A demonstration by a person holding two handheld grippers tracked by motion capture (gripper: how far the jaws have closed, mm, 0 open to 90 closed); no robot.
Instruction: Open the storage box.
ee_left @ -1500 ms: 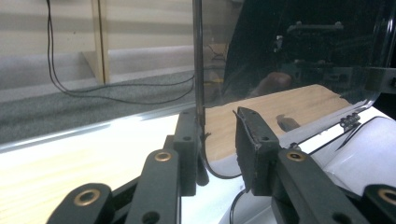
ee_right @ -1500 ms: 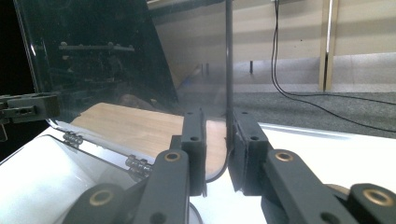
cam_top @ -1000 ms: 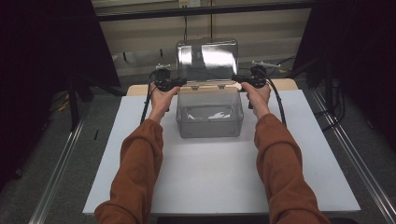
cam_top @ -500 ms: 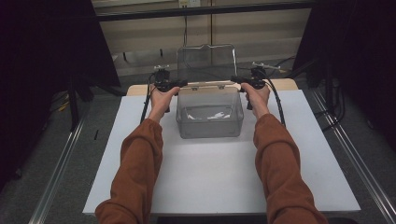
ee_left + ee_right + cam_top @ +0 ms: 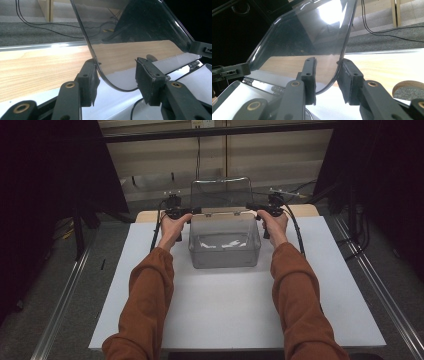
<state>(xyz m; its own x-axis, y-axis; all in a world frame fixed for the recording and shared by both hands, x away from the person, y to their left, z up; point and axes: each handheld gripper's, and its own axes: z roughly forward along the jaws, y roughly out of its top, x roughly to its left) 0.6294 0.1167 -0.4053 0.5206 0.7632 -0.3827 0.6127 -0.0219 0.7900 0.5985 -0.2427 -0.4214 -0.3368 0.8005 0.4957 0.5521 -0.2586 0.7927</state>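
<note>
A clear plastic box (image 5: 225, 259) stands at the far middle of the white table top (image 5: 225, 315), with a few white pieces (image 5: 224, 243) inside. Its hinged lid (image 5: 220, 194) stands raised at the back edge. My left gripper (image 5: 195, 211) is at the lid's lower left corner and my right gripper (image 5: 250, 206) at its lower right corner. In the left gripper view the left gripper (image 5: 116, 67) is open, with the lid's (image 5: 140, 27) curved corner between the jaws, against one pad. In the right gripper view the right gripper (image 5: 328, 63) is open around the lid's (image 5: 312, 32) other corner.
A wooden strip (image 5: 37, 67) runs behind the white top, with a round hole (image 5: 409, 88) in it. Cables (image 5: 45, 25) lie on the grey floor beyond. Dark curtains hang at both sides. The near half of the table top has free room.
The lid has swung further up and back; its bright glare is gone. Both hands stay at the lid's lower corners.
</note>
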